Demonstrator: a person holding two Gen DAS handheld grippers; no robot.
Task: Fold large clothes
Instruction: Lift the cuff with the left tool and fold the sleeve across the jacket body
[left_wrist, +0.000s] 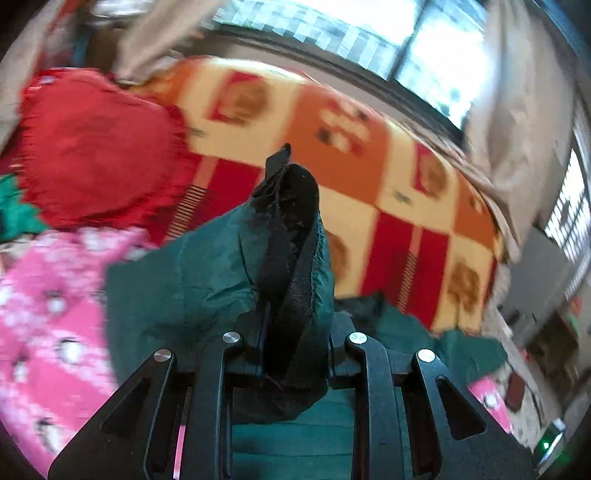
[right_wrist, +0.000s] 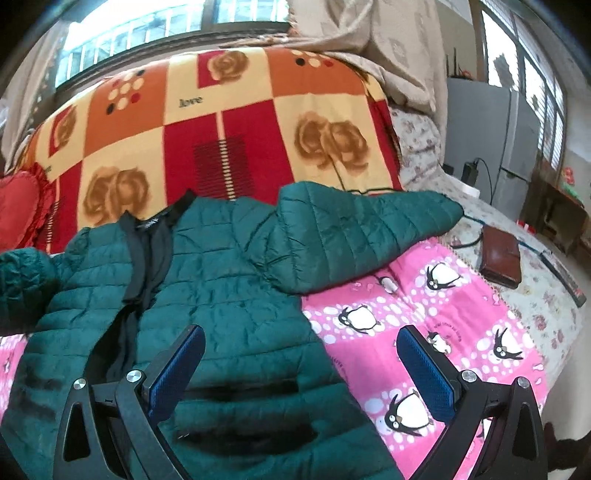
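Your left gripper (left_wrist: 291, 314) is clamped on a bunched edge of the green puffer jacket (right_wrist: 229, 295); your right gripper (right_wrist: 301, 363) hangs with its jaws wide apart and nothing between them, over the jacket's hem. Carry the pinched edge across in one smooth sweep, keeping it taut, and steady the hem with the free gripper. Quilted, with a dark lining, the jacket lies open across the bed's near edge on the pink penguin blanket (right_wrist: 424, 325), one sleeve (right_wrist: 369, 225) stretched toward the right side.

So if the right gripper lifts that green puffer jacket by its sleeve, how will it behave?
The green puffer jacket will probably flop and drape: it lies rumpled on the pink penguin blanket. Its puffy quilting suggests it is light for its bulk. The shiny shell may slip between the pads.
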